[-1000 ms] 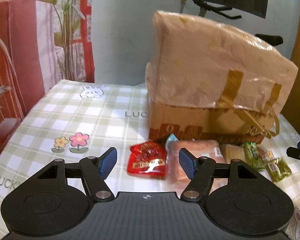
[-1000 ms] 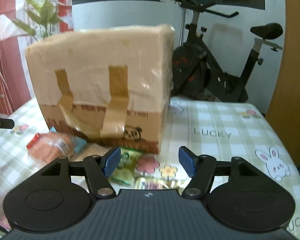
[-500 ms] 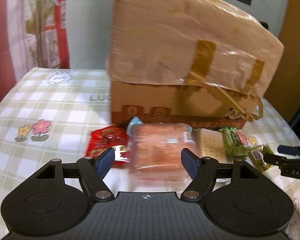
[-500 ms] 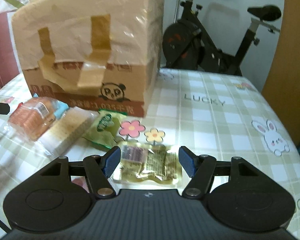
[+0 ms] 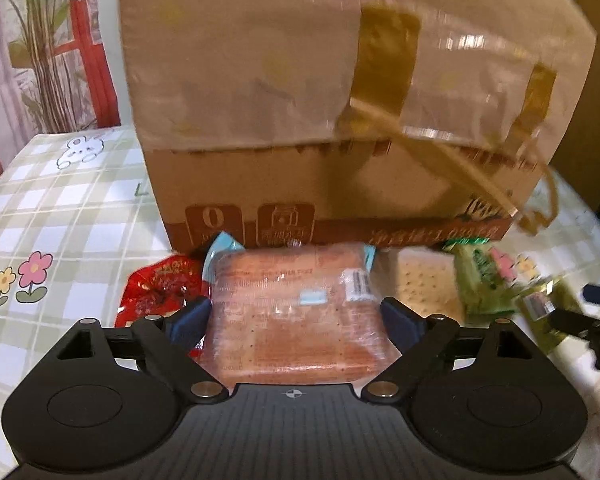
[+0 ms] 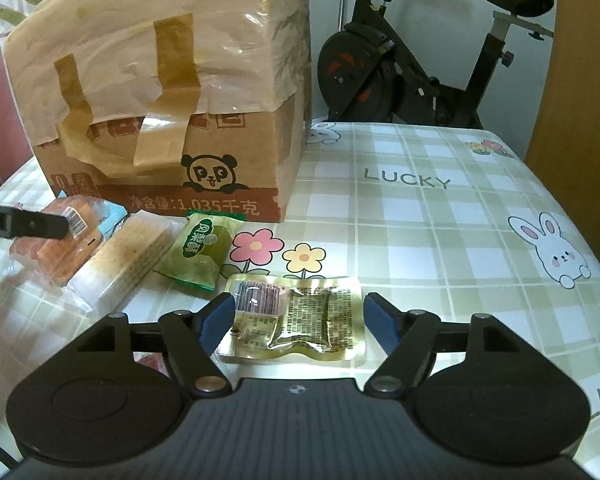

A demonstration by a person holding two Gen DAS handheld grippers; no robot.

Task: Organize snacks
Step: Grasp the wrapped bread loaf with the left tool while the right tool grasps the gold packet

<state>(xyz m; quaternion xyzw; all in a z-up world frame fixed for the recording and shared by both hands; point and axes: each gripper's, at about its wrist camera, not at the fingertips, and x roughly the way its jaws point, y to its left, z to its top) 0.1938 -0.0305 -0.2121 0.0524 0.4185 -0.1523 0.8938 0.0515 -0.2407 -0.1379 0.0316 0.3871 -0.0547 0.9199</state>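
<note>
I had L gripper (image 5: 296, 314) jaws wide astride the orange cracker pack (image 5: 296, 312), long axis running away toward the box (image 5: 340, 120); R gripper (image 6: 299, 314) wide over yellow sachet (image 6: 296, 316) mid-worktop.

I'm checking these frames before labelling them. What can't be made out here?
- Cardboard box: contents hidden by taped plastic in both views; motion-blurred in left wrist view.
- Red packet: partly hidden by the orange biscuit pack and left gripper.
- Yellow sachet: print too small, right wrist view.
</note>
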